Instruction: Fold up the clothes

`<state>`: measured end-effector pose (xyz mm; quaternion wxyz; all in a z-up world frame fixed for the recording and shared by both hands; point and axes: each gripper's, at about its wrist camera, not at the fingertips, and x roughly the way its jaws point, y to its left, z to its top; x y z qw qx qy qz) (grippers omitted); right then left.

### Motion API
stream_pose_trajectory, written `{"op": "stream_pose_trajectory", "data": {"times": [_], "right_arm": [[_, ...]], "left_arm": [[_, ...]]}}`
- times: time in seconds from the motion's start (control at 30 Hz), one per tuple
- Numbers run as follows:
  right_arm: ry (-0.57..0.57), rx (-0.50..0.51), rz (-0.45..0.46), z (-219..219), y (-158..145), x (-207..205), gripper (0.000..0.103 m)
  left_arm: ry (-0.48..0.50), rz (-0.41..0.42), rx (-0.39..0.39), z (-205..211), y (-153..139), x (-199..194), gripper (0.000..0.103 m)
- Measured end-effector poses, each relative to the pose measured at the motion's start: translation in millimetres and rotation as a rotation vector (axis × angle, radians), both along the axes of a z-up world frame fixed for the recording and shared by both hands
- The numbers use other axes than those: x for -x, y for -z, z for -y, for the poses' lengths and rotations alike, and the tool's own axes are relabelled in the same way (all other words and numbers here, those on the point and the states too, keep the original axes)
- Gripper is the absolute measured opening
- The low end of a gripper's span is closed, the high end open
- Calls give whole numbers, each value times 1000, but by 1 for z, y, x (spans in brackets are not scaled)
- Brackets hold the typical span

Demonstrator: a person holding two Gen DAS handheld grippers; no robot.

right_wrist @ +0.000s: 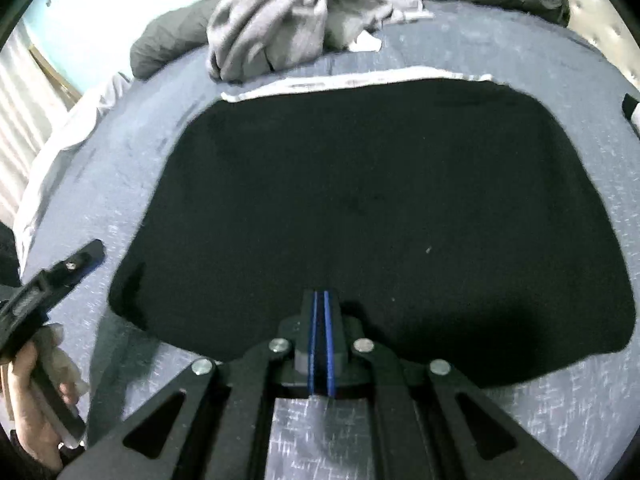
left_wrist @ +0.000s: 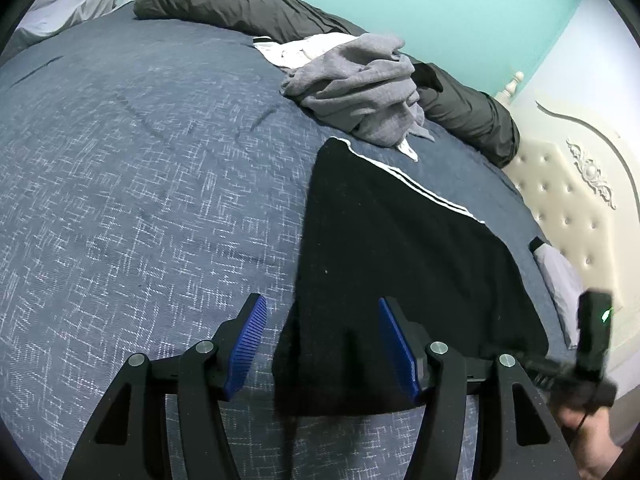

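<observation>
Nearest to me, at the near edge of the bed (left_wrist: 120, 168), the left claw (left_wrist: 322, 344) hangs with its blue pads apart, nothing pinched between them; the near left corner of the black garment (left_wrist: 392, 280) lies under the gap, not gripped. The right claw (right_wrist: 321, 336) has its pads pressed together over the near hem of the same black garment (right_wrist: 360, 208); no cloth shows between them, so I take it as empty, though the hem right beneath is dark and hard to read.

The black garment lies flat on the blue quilt (right_wrist: 560, 64), towards the headboard side, already a neat rectangle with white stripes (left_wrist: 420, 190) along its far edge; it looks a soft, light knit, limp rather than stiff, so it should drape and sag from any single pinch; I would take it at two corners of the near hem, one per claw, pinching both layers, since one layer alone would likely peel off and spoil the fold.

Further in, towards the far edge, a crumpled grey garment (left_wrist: 360, 84) sits in a heap, thicker and bulkier by the look; beyond it a dark rolled duvet (left_wrist: 240, 4) runs along the far side.
</observation>
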<state>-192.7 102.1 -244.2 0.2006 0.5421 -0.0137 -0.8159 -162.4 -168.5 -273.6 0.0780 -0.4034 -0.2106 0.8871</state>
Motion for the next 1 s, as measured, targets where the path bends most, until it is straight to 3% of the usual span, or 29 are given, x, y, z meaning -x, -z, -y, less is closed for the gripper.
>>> {"op": "stream_pose_trajectory", "data": {"times": [0.27,0.4,0.5,0.73,1.0], "right_arm": [[-19,17,34,-22,12,-45,3],[4,53,-22,-34,-4,-47,3],[49,92,-12,-38,-8,-34,3],[57,35,2,-20,1,-18,3],[0,32,29,-35,4,-51,3]], "left_arm": [[3,4,-3,1,1,1,63],[3,3,2,0,1,-1,63],[3,7,3,0,2,-1,63],[-3,14,-1,4,5,0,63],[9,49,-49,6,14,2,63]]}}
